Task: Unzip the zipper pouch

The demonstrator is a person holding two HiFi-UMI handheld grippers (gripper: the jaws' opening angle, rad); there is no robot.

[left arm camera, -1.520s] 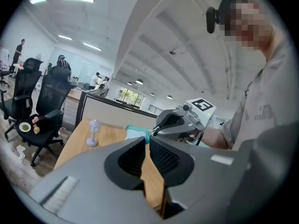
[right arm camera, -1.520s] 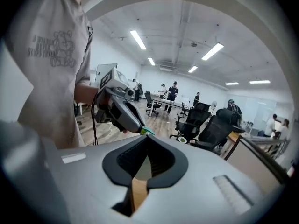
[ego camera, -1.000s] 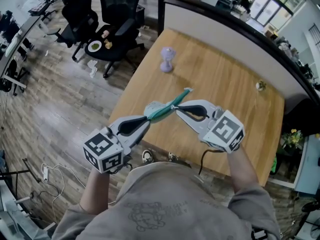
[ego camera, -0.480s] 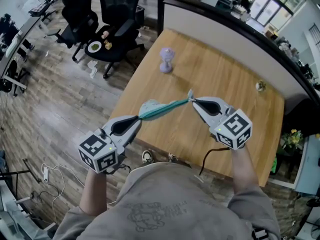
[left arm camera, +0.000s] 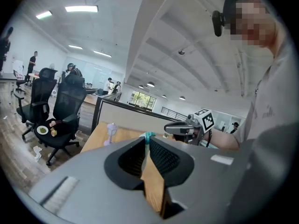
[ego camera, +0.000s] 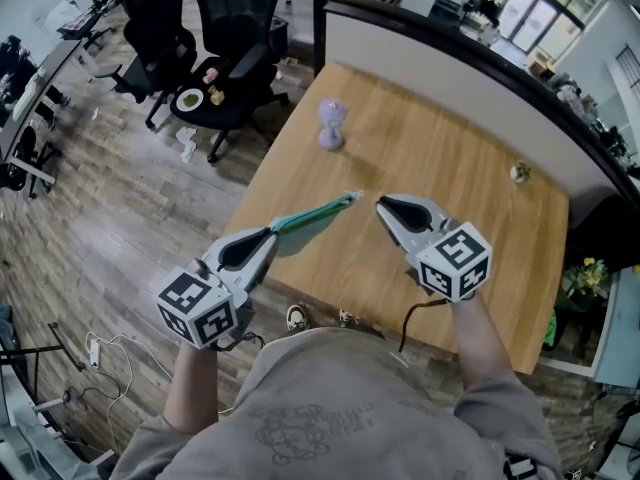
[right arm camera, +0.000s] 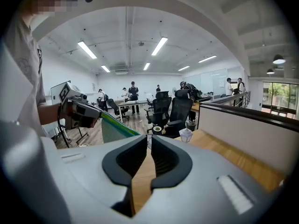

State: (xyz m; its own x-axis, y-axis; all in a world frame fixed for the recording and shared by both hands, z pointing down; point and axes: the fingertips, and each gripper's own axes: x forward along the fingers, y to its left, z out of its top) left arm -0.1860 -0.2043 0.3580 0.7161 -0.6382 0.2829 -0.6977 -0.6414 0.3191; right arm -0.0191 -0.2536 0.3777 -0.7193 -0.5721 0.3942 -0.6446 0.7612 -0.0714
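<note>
A teal zipper pouch (ego camera: 315, 213) hangs in the air over the wooden table (ego camera: 450, 158), stretched out flat toward the right. My left gripper (ego camera: 272, 233) is shut on its left end; a teal scrap of the pouch (left arm camera: 149, 136) shows just past its jaw tips. My right gripper (ego camera: 382, 204) is shut with nothing in it, a small gap away from the pouch's free right end. In the right gripper view the pouch (right arm camera: 114, 129) sticks out of the left gripper (right arm camera: 79, 115), to the left of my own jaws (right arm camera: 149, 141). In the left gripper view the right gripper (left arm camera: 180, 127) floats ahead.
A pale lavender ornament (ego camera: 333, 123) stands on the far left part of the table, and a small round object (ego camera: 519, 172) sits near the far right. Black office chairs (ego camera: 235, 28) stand on the floor beyond the table's left edge. A low partition (ego camera: 470, 53) borders the far side.
My right gripper slid along the pouch from near the left gripper to its right end, then came off it. The pouch now hangs from the left gripper alone, which barely moved.
</note>
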